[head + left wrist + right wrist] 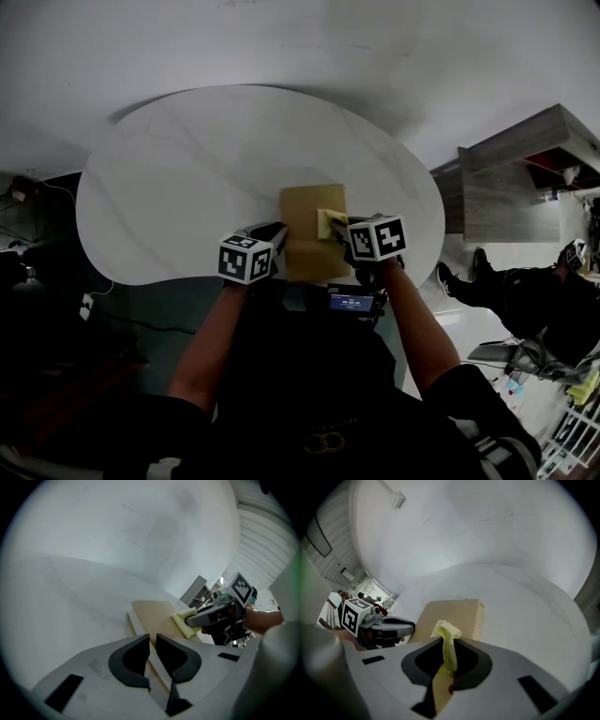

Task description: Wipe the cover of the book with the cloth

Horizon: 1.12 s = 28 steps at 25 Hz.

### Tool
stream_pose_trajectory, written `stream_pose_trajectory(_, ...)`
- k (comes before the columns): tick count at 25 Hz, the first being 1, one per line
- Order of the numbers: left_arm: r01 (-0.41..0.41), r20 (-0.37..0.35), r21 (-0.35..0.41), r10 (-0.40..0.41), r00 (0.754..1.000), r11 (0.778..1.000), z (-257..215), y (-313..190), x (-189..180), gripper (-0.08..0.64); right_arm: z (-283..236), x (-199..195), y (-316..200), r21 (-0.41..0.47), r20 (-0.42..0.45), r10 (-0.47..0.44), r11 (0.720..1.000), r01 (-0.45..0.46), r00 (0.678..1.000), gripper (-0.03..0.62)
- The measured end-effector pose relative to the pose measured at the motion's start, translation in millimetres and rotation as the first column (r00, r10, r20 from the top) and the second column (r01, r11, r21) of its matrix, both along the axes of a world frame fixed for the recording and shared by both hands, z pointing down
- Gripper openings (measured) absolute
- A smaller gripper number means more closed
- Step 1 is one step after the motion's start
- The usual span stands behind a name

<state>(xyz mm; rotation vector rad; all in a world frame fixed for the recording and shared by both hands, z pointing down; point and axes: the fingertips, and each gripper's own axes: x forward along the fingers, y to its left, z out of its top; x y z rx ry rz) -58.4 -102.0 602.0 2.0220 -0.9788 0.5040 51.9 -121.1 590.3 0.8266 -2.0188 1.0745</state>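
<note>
Book (309, 239) wipe on a white table (187, 169) — apparently early.
Right gripper (447, 644) pinches the yellow cloth (446, 632) against the book's cover; left gripper (153, 641), jaws closed, sits at its left edge — most cover looks unwiped.

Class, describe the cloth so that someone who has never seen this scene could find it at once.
On the white oval table a tan book lies near the person's edge. On its cover sits the cloth, pinched in the right hand-held gripper. It is the only pale yellow, crumpled thing there; the book beneath is flat and tan.
</note>
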Motion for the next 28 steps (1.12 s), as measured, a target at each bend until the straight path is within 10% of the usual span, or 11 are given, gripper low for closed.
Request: stream_pose_trajectory(28, 0.001, 0.001, -0.005, -0.001, 1.0, 1.0, -0.4, -0.3, 1.0, 0.048, -5.1, 24.8, 1.7, -0.001, -0.013, 0.053, 0.999, -0.053, 0.999, 0.087)
